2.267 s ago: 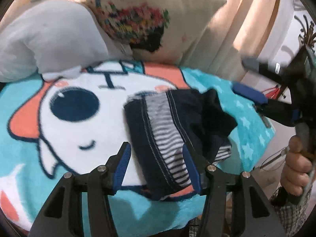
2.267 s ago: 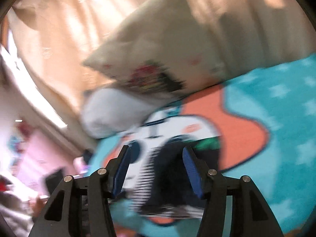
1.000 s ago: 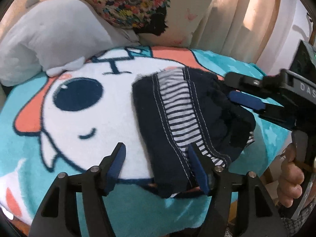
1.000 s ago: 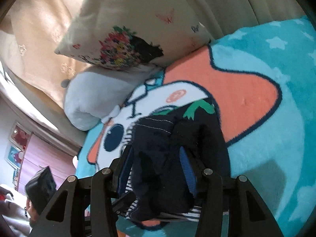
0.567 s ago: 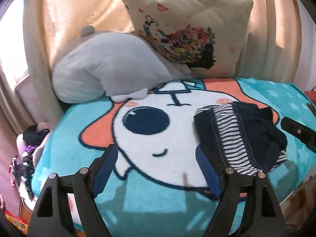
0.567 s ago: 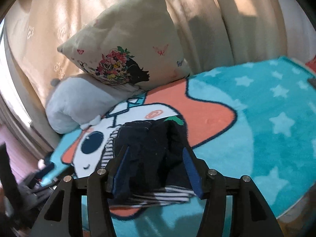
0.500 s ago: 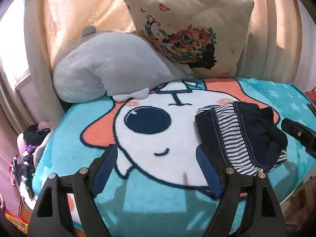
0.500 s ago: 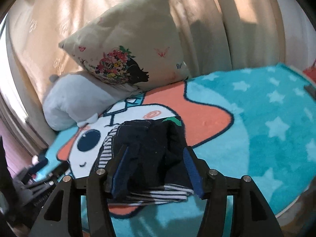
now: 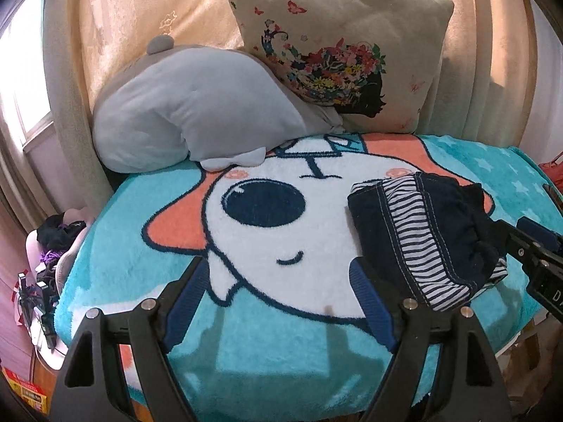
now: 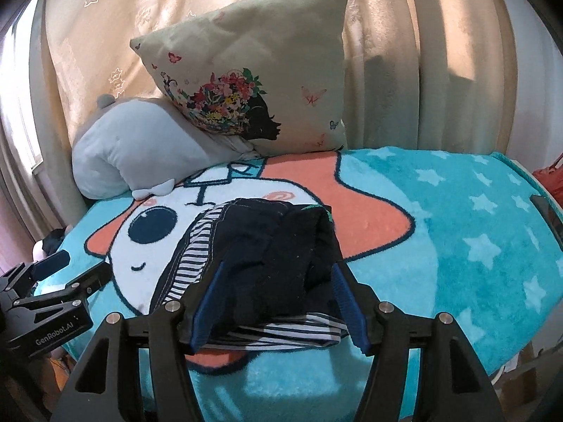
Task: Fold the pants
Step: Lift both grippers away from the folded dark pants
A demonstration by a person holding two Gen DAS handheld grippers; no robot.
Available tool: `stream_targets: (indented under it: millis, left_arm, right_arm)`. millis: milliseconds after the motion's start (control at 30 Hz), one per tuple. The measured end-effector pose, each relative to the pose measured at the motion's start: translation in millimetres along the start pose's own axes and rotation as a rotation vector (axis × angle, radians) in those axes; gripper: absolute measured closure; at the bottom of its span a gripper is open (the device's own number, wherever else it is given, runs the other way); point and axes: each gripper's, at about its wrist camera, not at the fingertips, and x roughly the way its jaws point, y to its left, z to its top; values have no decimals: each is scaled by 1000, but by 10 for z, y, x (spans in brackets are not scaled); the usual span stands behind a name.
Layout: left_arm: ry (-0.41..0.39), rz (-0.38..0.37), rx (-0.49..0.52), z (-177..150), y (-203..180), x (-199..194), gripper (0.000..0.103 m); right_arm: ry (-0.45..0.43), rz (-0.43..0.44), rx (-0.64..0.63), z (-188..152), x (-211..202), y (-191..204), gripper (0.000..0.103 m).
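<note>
Folded navy striped-lining cotton pants [image 10: 267, 263]: soft, light, floppy; pinch thick folded edge. Left gripper [image 9: 281, 302] wide, empty; right gripper [image 10: 278, 302] opening, nothing gripped

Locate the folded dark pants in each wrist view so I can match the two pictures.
Left wrist view: the folded pants lie right of centre on the blanket, beyond the fingers.
Right wrist view: the folded pants sit at lower centre, just beyond the fingers.
Shared landmark: the floral cushion leaning against the curtain behind the blanket.
</note>
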Motion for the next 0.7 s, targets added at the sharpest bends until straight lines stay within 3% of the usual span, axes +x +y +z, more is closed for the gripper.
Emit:
stream_targets:
  millis: [567, 700]
  left_arm:
    - [97, -30, -9, 42, -32, 301, 22]
    - [96, -96, -35, 122, 20, 329, 22]
  right_arm:
    - [27, 31, 94, 56, 124, -311, 35]
    - [23, 57, 127, 84, 128, -406, 35]
